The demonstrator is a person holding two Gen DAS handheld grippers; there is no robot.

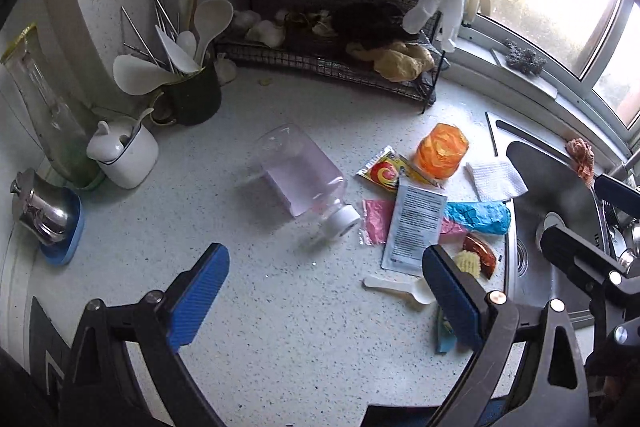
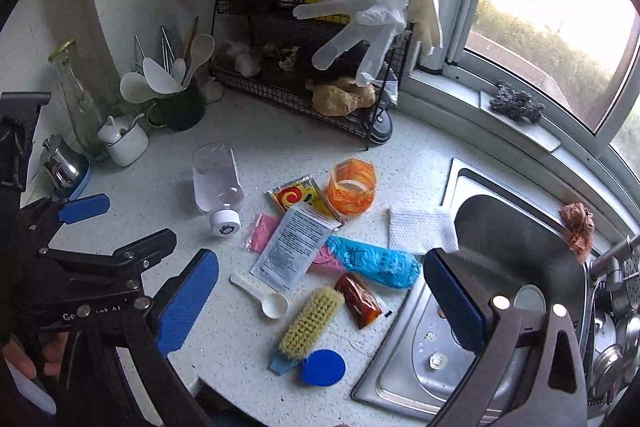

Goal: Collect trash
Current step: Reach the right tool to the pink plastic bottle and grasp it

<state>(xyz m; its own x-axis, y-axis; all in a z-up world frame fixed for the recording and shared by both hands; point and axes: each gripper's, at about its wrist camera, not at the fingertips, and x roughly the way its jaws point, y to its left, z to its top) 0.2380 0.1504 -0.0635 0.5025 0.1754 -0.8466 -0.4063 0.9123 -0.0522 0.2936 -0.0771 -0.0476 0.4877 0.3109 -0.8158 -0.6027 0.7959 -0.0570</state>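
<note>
Trash lies on the speckled white counter (image 1: 280, 307): a clear plastic bottle (image 1: 300, 179) (image 2: 218, 183) on its side, an orange cup (image 1: 442, 149) (image 2: 352, 187), a yellow-red sachet (image 1: 382, 173) (image 2: 294, 197), a white printed packet (image 1: 416, 227) (image 2: 294, 249), a pink wrapper (image 1: 376, 221) (image 2: 262, 227), a blue bag (image 1: 480, 217) (image 2: 376, 261), a brown sauce packet (image 1: 480, 253) (image 2: 358, 299), a white napkin (image 1: 496, 177) (image 2: 420, 229) and a white plastic spoon (image 1: 400, 289) (image 2: 264, 295). My left gripper (image 1: 326, 287) is open and empty, above the counter in front of the bottle. My right gripper (image 2: 320, 291) is open and empty, above the pile.
A steel sink (image 2: 460, 327) lies to the right with a dark pan (image 2: 508, 239) in it. A scrub brush (image 2: 310, 325) and a blue lid (image 2: 323, 367) lie near the front edge. A wire rack (image 1: 332, 63), an utensil cup (image 1: 192, 95) and jars stand at the back.
</note>
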